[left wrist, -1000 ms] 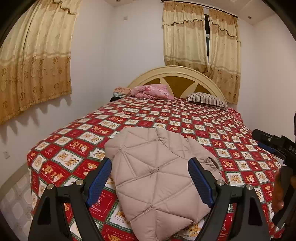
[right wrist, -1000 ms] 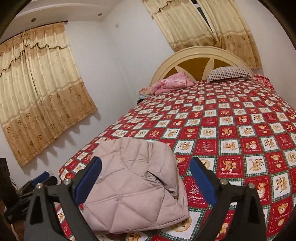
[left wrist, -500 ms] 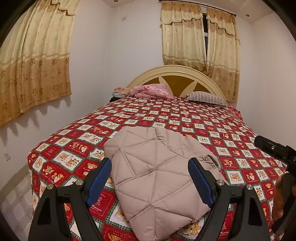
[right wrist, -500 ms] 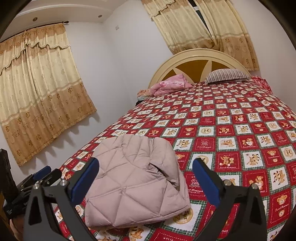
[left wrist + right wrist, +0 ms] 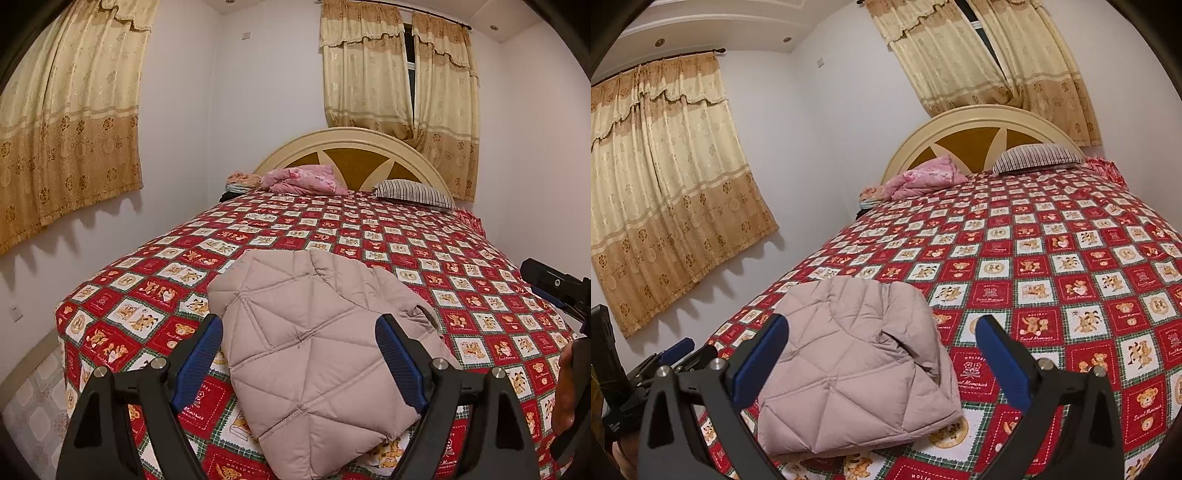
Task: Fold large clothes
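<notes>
Folded quilted jacket (image 5: 314,354), dusty pink-beige, lies on the bed (image 5: 388,236) near the near-left corner of the mattress, on the red teddy-bear patchwork bedspread (image 5: 1052,280). A bunched fold with a cuff sticks out on its right side in both views.

Left gripper (image 5: 299,362) spread wide, holding nothing, blue pads either side of the jacket in the left wrist view and above it; contact with the fabric cannot be told. Right gripper (image 5: 882,360) also wide and empty, its left pad in line with the jacket's left half, its right pad over bare bedspread to the right of the jacket.

In the left wrist view the right gripper's black body shows at the far right edge, with part of a hand (image 5: 567,391) below it. In the right wrist view the left gripper's black frame and blue pad tip sit low at the left edge, off the side of the bed.

Around: crumpled pink blanket (image 5: 303,180) and striped pillow (image 5: 413,194) at the far end by the cream arched headboard (image 5: 354,147), well apart from the jacket. Small pile of cloth at the far-left corner, details unclear. Gold floral curtains (image 5: 70,122) on the left wall and behind the headboard. Tiled floor (image 5: 33,398) just left of the bed. Nothing lies between the grippers and the jacket.
</notes>
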`<state>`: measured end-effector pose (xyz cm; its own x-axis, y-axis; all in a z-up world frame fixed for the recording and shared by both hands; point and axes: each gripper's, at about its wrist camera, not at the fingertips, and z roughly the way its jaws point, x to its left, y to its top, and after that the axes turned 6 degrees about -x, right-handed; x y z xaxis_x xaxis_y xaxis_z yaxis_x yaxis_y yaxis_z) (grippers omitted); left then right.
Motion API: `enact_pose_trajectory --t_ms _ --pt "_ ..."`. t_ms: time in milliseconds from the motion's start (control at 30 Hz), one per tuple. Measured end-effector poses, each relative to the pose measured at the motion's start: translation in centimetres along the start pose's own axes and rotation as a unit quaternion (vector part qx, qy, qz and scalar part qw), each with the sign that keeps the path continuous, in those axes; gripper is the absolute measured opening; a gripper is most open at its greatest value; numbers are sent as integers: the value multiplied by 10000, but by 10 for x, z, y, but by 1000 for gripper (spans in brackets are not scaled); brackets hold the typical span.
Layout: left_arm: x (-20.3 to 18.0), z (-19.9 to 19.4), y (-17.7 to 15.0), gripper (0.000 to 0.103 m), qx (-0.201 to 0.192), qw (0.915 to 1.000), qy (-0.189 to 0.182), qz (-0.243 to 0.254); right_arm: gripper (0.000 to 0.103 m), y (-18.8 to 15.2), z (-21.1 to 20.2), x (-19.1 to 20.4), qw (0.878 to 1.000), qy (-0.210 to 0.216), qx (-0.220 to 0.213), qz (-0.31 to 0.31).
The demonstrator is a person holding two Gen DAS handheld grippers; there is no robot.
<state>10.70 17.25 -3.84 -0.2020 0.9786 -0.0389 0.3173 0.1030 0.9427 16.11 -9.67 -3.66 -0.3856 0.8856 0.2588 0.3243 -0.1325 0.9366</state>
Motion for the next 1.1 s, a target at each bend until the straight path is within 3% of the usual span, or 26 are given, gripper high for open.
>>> enact_pose_trajectory --t_ms 600,767,900,1100 --pt "-12 -6 0 85 -87 9997 59 217 103 0 -2 -3 10000 -6 4 34" --pt "-17 -13 3 86 -290 9991 142 281 103 0 -5 -3 10000 -19 -53 52" --pt "-18 -21 7 97 -501 9982 149 284 103 1 -9 1 9999 -10 -129 -25" --pt "-17 -26 11 98 -666 9971 231 297 103 1 -12 12 9995 31 -205 -250"
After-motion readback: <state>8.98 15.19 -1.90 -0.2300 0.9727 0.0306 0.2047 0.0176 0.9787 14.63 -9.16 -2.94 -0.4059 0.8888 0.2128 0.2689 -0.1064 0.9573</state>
